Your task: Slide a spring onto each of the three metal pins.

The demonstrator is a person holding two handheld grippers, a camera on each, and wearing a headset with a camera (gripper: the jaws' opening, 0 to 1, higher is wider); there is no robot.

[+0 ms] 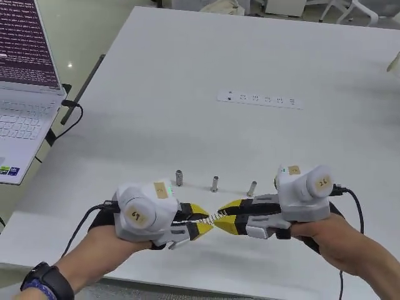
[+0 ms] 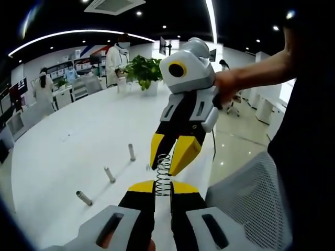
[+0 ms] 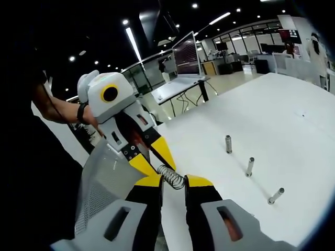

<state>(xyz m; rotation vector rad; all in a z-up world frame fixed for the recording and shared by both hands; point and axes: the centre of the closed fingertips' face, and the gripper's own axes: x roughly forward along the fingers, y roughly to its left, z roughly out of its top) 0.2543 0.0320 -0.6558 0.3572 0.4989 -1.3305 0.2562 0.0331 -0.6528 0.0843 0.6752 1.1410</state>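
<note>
Head view: left tongs (image 1: 201,220) and right tongs (image 1: 224,217) face tip to tip over the near edge of the worktop (image 1: 187,94), each clamped on one end of a spring (image 1: 213,217) held level between them. Just beyond, three bare pins (image 1: 214,183) stand in a row, near but apart from the spring. Farther back lies a power strip (image 1: 260,99).

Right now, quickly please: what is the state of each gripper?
Left gripper: closed on one end of the spring.
Right gripper: closed on the other end of the same spring.
</note>
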